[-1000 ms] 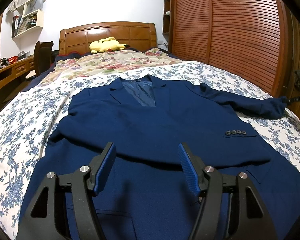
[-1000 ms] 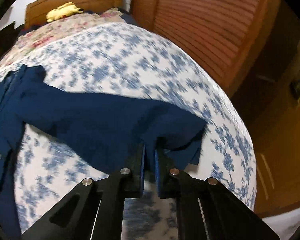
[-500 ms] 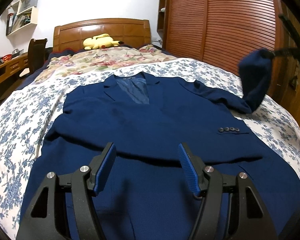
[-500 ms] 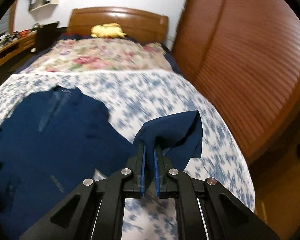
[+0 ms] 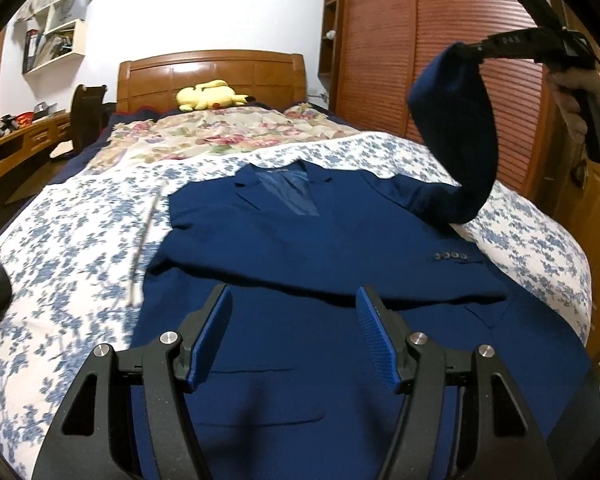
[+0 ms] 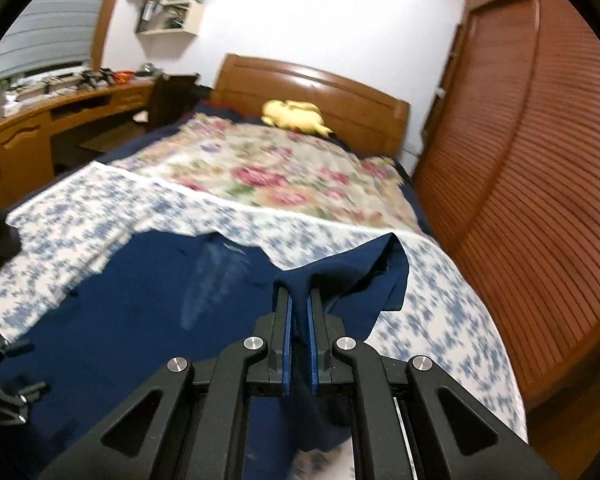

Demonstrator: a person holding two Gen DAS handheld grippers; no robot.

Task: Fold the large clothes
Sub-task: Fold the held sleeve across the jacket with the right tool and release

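Across the bed [image 5: 80,240], covered by a blue-flowered white sheet, lies a navy suit jacket [image 5: 300,248], front up, collar toward the wooden headboard [image 5: 208,76]. A rose-patterned quilt [image 5: 220,132] covers the head end. Louvered wooden wardrobe doors [image 5: 380,40] stand along the bed's far side. A wooden desk [image 6: 60,116] with a dark chair [image 6: 172,96] sits on the other side, wall shelves [image 6: 168,4] above it.

Jacket's near sleeve lies folded across the chest, four cuff buttons [image 5: 450,256] showing. The other sleeve [image 5: 456,128] is lifted clear of the sheet, hanging in an arc from its cuff.

Right gripper [image 6: 299,296]: jaws nearly closed, pinching the sleeve cuff; navy cloth fills the gap between the blue pads. A hand [image 5: 580,100] holds its grip, seen in the left wrist view.

Left gripper [image 5: 294,300]: jaws moderately wide, nothing between them, hovering above the jacket's lower front.

Yellow plush toy [image 5: 208,94] rests against the headboard.
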